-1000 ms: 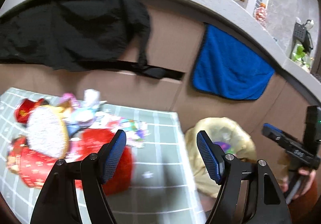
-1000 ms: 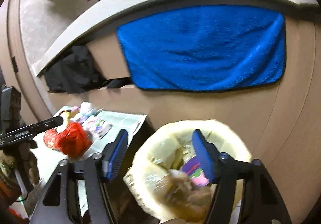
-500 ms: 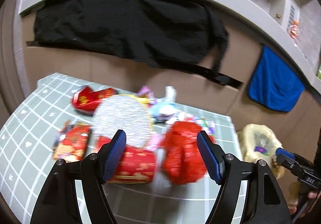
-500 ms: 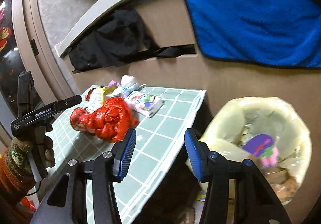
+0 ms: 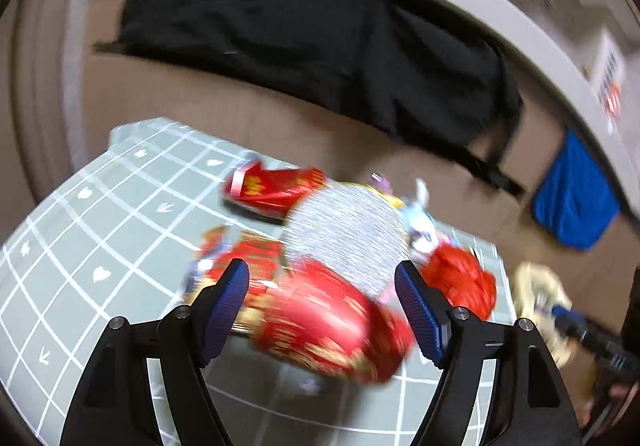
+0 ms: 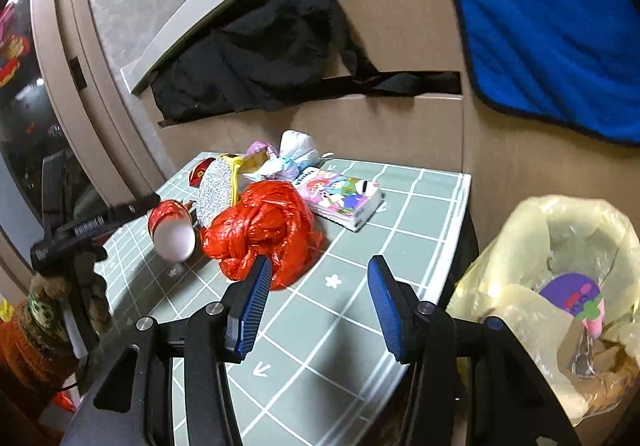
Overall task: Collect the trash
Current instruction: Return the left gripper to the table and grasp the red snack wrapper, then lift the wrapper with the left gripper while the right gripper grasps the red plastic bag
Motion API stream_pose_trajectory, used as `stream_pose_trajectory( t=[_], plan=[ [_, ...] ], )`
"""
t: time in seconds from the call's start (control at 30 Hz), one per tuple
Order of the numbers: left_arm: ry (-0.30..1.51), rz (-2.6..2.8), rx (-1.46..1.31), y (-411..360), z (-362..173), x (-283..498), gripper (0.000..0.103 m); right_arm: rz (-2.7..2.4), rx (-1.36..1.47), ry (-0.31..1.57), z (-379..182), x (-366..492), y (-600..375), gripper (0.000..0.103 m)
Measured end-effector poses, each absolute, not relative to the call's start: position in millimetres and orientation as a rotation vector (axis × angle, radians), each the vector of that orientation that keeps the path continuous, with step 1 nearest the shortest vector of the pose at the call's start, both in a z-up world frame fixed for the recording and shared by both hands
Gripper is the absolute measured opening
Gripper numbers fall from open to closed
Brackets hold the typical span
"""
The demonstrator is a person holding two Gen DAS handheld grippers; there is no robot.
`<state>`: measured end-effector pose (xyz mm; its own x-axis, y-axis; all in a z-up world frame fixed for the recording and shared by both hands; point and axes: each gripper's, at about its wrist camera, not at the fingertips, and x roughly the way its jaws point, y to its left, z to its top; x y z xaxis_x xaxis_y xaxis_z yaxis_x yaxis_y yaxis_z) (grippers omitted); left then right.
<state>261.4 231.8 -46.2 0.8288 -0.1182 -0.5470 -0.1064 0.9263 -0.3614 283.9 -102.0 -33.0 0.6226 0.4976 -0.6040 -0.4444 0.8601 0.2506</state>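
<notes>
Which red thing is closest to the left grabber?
The red paper cup lying on its side, right between the open left gripper fingers. The crumpled red plastic bag sits off to the right, and the red packet lies farther back.

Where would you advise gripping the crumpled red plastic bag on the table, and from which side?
Probably from above: pinch the raised, bunched folds at the top of the red plastic bag. It lies as a soft heap, so the folds give purchase. The right claw, open and nearest, faces its unobstructed side; the cup crowds the far side.
</notes>
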Motion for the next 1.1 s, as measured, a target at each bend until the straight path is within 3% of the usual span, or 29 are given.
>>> stream_pose_trajectory(
  t=[0.27,0.67,0.73,0.87,0.93,1.1],
  plan=[
    [0.631,-0.009,-0.353,266.6,-56.0,263.7,0.075,0.586,0.059,0.757,-40.3,287.7,-72.2,0.047],
    [0.834,0.053,-0.434,284.3,-101.6,320.6,0.072,0.589,-0.078,0.769,-38.6,279.7,-28.7,0.047],
    [0.843,0.082,-0.426,283.5,-101.1,322.9,0.067,0.587,-0.089,0.765,-34.9,282.3,-24.3,0.047],
    [0.870,0.033,-0.406,278.2,-103.2,325.5,0.016,0.597,-0.120,0.744,-24.5,286.0,-11.8,0.047],
    [0.851,0.032,-0.402,278.9,-98.9,316.9,0.011,0.595,-0.143,0.731,-18.9,290.9,-5.2,0.047],
    [0.729,0.027,-0.381,278.8,-66.4,280.7,0.010,0.561,-0.117,0.717,-16.8,307.5,-6.8,0.047]
  ],
)
